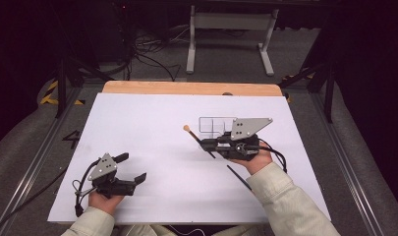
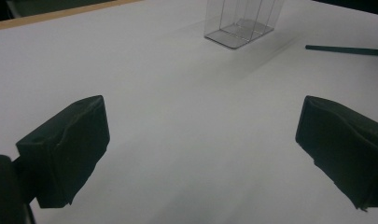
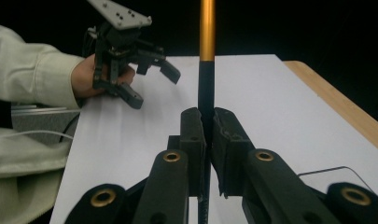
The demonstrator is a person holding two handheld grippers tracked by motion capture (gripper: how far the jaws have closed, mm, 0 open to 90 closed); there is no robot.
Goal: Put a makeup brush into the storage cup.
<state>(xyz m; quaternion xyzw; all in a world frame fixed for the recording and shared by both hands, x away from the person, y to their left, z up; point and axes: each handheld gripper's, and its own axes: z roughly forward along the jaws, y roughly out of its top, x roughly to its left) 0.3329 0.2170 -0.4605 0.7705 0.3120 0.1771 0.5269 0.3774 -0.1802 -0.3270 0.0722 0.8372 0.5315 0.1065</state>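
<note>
My right claw (image 3: pixel 205 122) is closed tight on a brush (image 3: pixel 206 70), gripping its dark handle so the pale tip (image 1: pixel 186 128) points out, just beside the clear box (image 1: pixel 216 125); probably I want to drop it inside; my left claw (image 1: pixel 132 168) waits wide open, holding nothing, well apart from the box; a second brush (image 1: pixel 241 178) lies near the box.

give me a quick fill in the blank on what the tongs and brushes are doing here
1. The right tongs are shut on a ____.
2. The left tongs have their jaws ____.
3. The second brush lies on the white ____.
4. The clear box has nothing ____ it.

Missing words: brush; open; table; inside
</note>
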